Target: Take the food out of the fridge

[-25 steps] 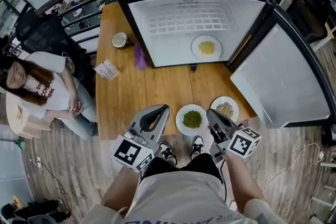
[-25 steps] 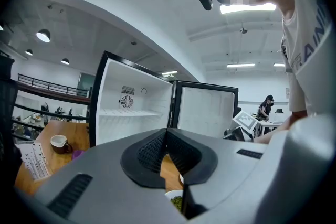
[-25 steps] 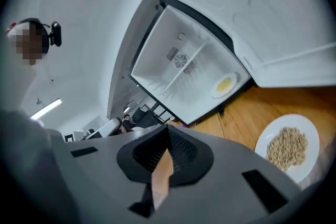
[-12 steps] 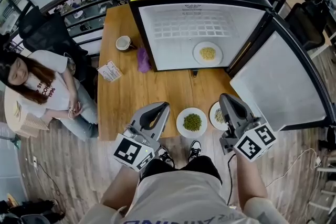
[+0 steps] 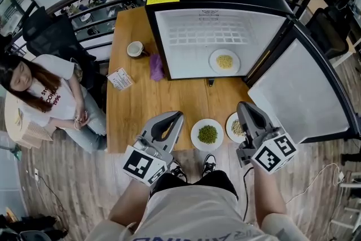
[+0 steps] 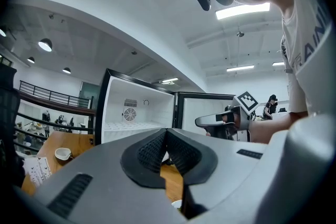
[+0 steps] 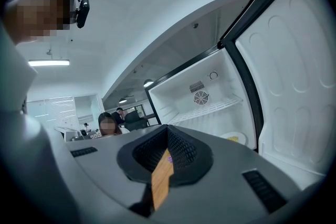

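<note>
The plate of yellow food sits inside the open fridge, upper middle of the frame, probably light, stiff, slick and breakable, best pinched at its near rim, while left gripper and right gripper hold jaws pressed together, empty

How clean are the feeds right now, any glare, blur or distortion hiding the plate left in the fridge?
Head view: sharp, evenly lit, edges bowed by the lens; plate in the fridge shows plainly. Left gripper view: ceiling light glares, the left gripper fills the lower half, no plate to make out. Right gripper view: no blur, plate small beside the bowed door.
</note>
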